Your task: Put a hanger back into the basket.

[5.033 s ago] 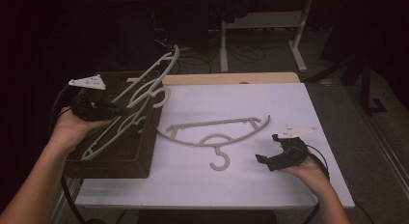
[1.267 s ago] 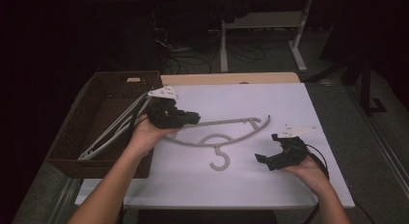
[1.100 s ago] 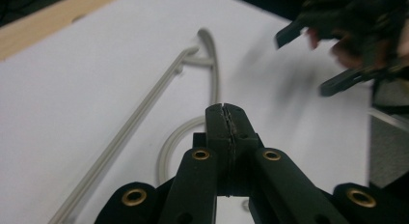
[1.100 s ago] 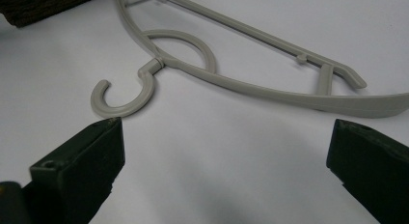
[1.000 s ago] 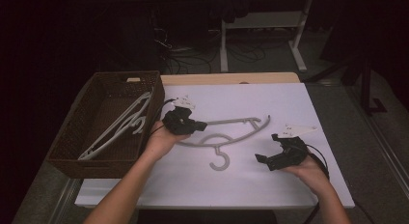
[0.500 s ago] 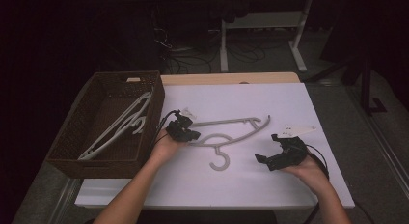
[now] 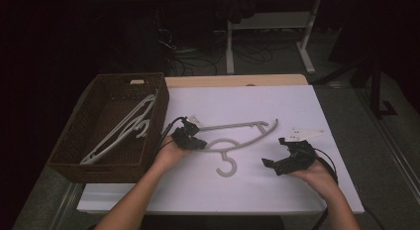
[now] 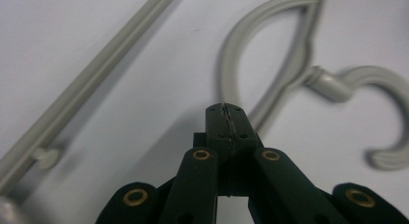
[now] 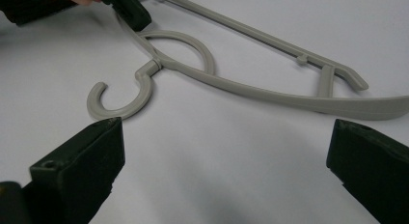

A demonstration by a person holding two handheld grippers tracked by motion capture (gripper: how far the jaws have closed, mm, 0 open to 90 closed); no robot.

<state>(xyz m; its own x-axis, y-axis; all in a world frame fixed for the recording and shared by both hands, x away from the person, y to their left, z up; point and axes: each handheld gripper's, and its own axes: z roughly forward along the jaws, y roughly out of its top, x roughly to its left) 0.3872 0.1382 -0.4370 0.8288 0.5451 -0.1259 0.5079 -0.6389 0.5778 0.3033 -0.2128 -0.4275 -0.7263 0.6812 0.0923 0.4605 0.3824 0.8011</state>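
Note:
A grey plastic hanger (image 7: 241, 126) lies flat on the white table top (image 7: 277, 106), its hook (image 7: 225, 166) toward the person. My left gripper (image 7: 200, 144) is low at the hanger's left arm, jaws shut pad to pad. In the left gripper view the tip (image 8: 226, 110) sits right at the hanger's curved arm (image 8: 241, 45); I cannot tell whether it pinches the edge. My right gripper (image 7: 275, 152) rests on the table to the right of the hook, open. In the right gripper view its jaws (image 9: 226, 151) stand wide apart with the hanger (image 9: 251, 89) beyond them.
A dark wicker basket (image 7: 74, 141) stands at the table's left edge with another pale hanger (image 7: 124, 131) lying in it. A wooden strip (image 7: 237, 80) borders the table's far side. Cables and a desk frame (image 7: 267, 36) lie on the floor behind.
The left hand has left the basket, where the hanger it held now lies, crossed right and sunk to the table hanger's left arm. The right hand has stayed still.

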